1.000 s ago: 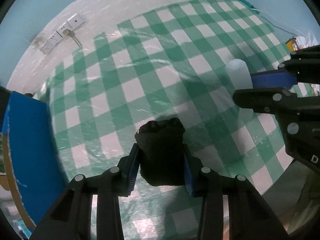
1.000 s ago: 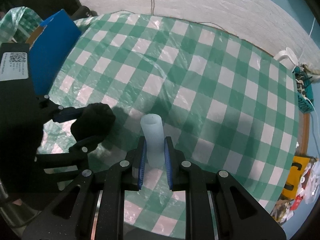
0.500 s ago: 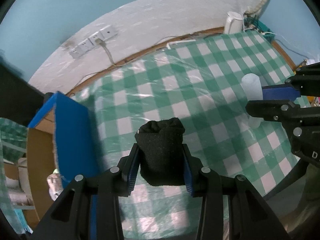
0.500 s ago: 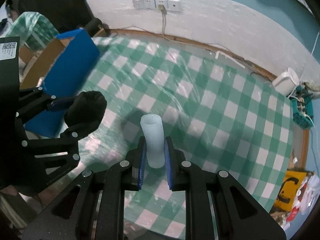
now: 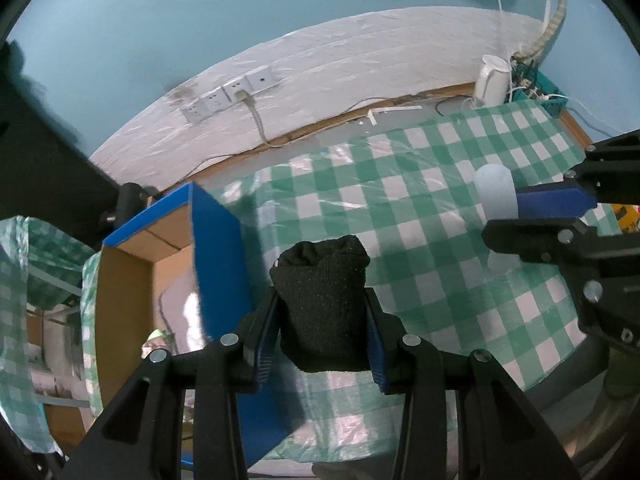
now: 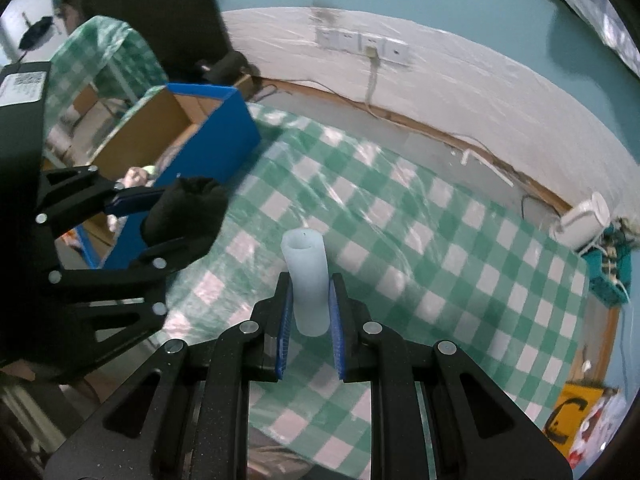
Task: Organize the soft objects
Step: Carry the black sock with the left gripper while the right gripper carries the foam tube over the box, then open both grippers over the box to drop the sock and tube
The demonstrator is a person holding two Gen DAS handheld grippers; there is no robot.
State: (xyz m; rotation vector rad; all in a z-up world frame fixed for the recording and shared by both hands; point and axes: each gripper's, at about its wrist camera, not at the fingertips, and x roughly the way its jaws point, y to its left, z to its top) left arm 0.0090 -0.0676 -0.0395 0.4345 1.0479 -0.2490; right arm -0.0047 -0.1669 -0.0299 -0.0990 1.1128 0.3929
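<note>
The left tongs (image 5: pixel 322 336) clamped a rolled black knit sock (image 5: pixel 323 304) above the green-checked desk (image 5: pixel 440 216) – the right tongs (image 6: pixel 309 322) pinched a pale translucent soft tube (image 6: pixel 306 280), long axis along the fingers.

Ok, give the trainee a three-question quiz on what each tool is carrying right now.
1. True or false: the left tool is shut on a black sock bundle.
2. What does the right tool grip? A) white soft tube B) kettle C) plug
3. Which container stands open at the edge of the checked tablecloth?

Key: 1 true. 2 A, the white soft tube. 3 the blue cardboard box.
</note>
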